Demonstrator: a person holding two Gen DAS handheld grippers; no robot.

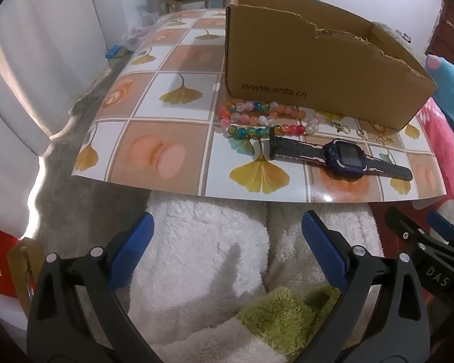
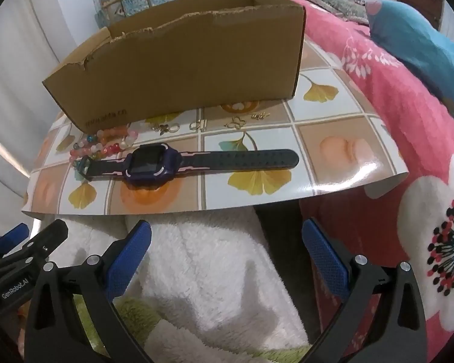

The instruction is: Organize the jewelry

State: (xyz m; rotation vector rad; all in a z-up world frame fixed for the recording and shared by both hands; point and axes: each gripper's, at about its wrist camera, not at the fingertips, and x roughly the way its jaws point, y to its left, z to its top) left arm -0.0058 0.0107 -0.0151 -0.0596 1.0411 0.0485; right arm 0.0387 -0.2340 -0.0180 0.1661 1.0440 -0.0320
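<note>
1. The cardboard box stands at twelve o'clock on the patterned mat. Its torn front edge could snag a bracelet lifted over it.
2. The mat's near edge overhangs the white fleece; pressing there may tip everything.
3. The watch lies across the middle, its strap end touching the bead bracelets at ten o'clock, so dragging one could pull the other.
4. The small gold earrings beside the box could slip between wide pads.
5. The left hand-held gripper and the right hand-held gripper both hang spread wide and empty at six o'clock.
</note>
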